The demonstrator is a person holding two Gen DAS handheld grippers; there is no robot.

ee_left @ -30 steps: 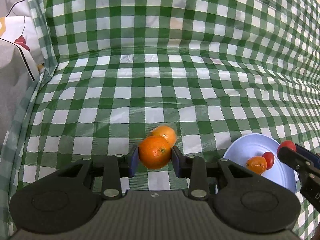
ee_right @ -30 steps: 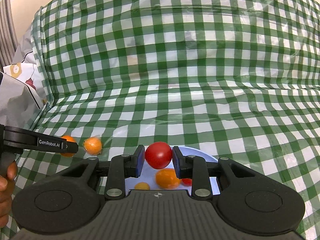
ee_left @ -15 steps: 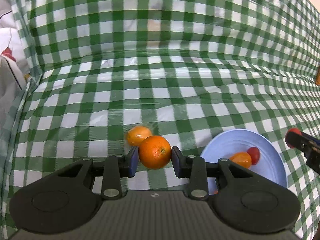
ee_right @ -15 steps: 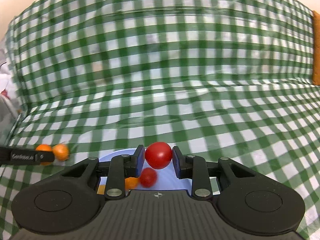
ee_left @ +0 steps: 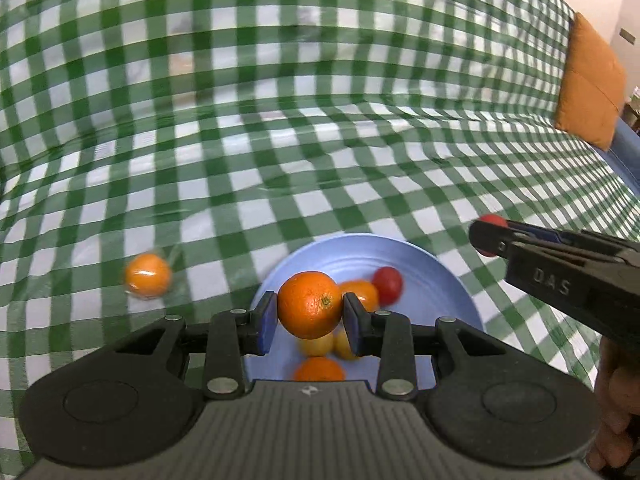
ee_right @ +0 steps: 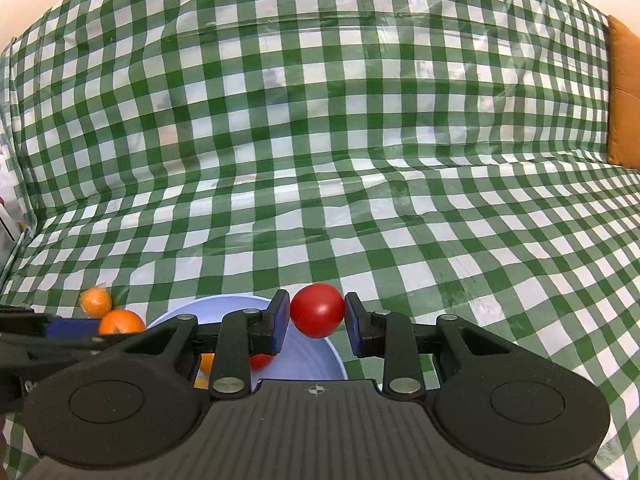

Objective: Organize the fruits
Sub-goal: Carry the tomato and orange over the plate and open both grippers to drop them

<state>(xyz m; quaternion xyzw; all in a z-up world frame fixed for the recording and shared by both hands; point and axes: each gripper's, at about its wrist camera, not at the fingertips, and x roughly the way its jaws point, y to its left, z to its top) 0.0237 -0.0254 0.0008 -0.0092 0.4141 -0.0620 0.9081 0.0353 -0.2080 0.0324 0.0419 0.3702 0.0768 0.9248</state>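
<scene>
- Left gripper (ee_left: 310, 306) jaws clamp an orange (ee_left: 310, 305) over the crowded blue plate (ee_left: 448, 280); dropped there, it could knock fruit out.
- Right gripper (ee_right: 317, 317) jaws pinch a tomato (ee_right: 317, 315), lower centre; squeezing might bruise it.

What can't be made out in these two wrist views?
- Plate, left wrist view: its near part and the full fruit count are hidden by the left gripper and its orange.
- Plate, right wrist view: mostly covered by the right gripper, which holds the tomato.
- Wrapped orange on the cloth: motion-blurred, so its wrapping is unclear.
</scene>
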